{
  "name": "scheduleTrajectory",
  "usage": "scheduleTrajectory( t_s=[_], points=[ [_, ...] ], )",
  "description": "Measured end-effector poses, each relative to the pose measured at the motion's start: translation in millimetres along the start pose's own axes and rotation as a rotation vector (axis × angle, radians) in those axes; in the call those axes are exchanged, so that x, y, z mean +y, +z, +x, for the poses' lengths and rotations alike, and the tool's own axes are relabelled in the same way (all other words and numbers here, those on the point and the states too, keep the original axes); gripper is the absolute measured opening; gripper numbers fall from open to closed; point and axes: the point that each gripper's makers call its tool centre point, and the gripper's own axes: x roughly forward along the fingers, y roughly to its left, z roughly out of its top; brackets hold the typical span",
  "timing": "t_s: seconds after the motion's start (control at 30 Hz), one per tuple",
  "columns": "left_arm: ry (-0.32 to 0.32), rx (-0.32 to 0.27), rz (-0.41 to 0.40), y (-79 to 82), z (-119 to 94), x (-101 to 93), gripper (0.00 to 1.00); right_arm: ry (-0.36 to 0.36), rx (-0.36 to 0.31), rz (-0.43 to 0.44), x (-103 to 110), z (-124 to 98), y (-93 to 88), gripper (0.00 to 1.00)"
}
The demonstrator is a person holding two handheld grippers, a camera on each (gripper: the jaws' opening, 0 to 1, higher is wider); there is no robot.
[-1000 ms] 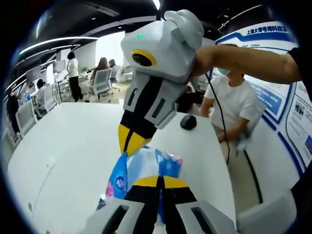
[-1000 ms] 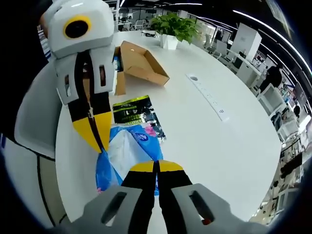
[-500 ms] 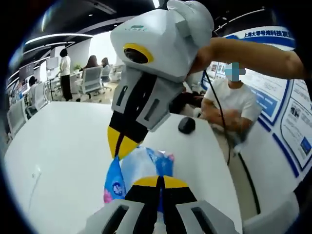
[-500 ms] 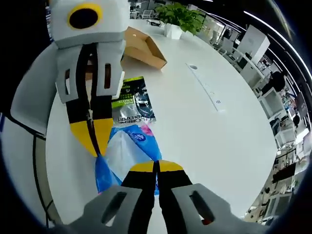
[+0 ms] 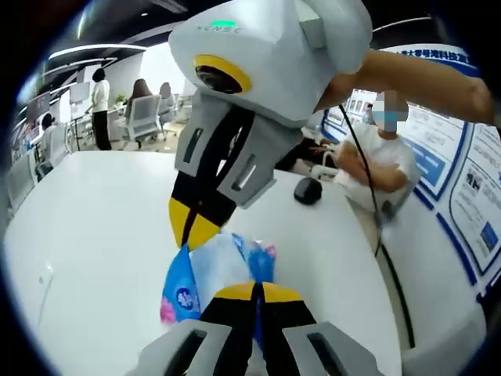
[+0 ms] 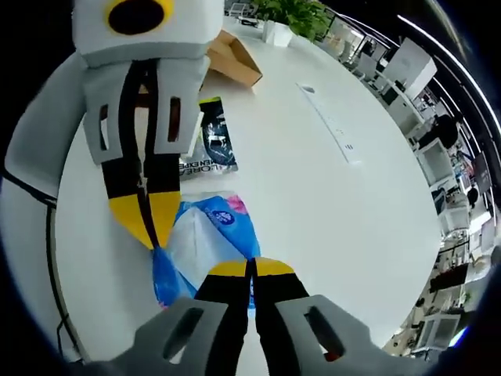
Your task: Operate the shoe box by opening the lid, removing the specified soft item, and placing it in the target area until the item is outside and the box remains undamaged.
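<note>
A soft, crinkly plastic pack [image 5: 211, 270], blue and white with a pink patch, hangs pinched at two ends between the grippers over a smooth white table [image 5: 94, 219]. In the left gripper view, the left gripper [image 5: 252, 291] rises at 6 o'clock with its yellow-tipped black jaws pressed together on the pack's near edge, while the right gripper [image 5: 188, 229], a glossy white shell with black jaws and yellow tips, slants down from 12 o'clock and blocks much of the room; its tips are closed on the pack's far corner. This view also takes in office chairs [image 5: 145, 117] at 10 o'clock, a black mouse [image 5: 308, 190] at 2 o'clock and a seated person in a white shirt [image 5: 387, 160] beyond it. In the right gripper view the roles swap: the left gripper [image 6: 147, 222] comes down at 10 o'clock, the right gripper [image 6: 250, 268] grips from 6 o'clock. Here a flat dark packet [image 6: 210, 145] lies on the table just past the pack, the open cardboard box [image 6: 235, 61] lies at 12 o'clock, well apart from the pack, and a potted plant [image 6: 286, 16] stands beyond it.
</note>
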Motion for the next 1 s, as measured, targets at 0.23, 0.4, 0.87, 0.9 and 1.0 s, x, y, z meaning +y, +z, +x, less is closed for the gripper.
scheduleTrajectory(
  t_s=[0.23,0.4,0.87,0.9,1.0],
  points=[
    [-0.01,0.002,0.001,-0.9,2,-1.1,0.0,-0.007,0.019,0.002,-3,4,-5.7,0.0],
    [-0.014,0.01,0.005,-5.0,2,-4.1,0.0,-0.006,0.024,0.01,0,4,-8.0,0.0],
    [-0.009,0.023,0.049,-6.2,-1,-10.9,0.05,-0.011,0.034,0.0,2,2,-6.9,0.03],
    [-0.004,0.025,0.059,-6.8,-3,-10.8,0.06,-0.014,0.036,0.003,2,1,-7.2,0.04],
    [0.004,0.018,0.058,-5.3,-7,-9.6,0.07,-0.023,0.042,0.003,1,-1,-7.2,0.06]
  ],
)
